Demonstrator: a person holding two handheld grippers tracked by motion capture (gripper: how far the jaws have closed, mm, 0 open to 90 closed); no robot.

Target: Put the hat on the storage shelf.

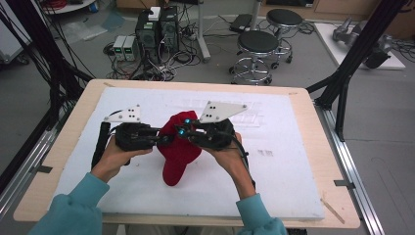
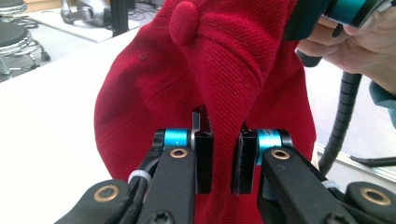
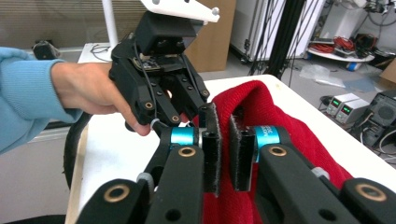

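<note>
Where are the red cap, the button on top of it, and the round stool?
red cap point(image 1: 177, 152), high view, on its folded crown cloth.
cap button point(image 2: 185, 22), left gripper view, on the round cloth knob.
round stool point(image 1: 257, 41), high view, on its dark seat.

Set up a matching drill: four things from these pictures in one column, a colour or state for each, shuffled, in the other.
Things:
1. cap
2. left gripper
3. stools
4. sleeves

Colour or state:
A. teal
B. red
C. standing on the floor beyond the table
D. jaws shut on a fold of fabric

Pairs: 1-B, 2-D, 3-C, 4-A
</note>
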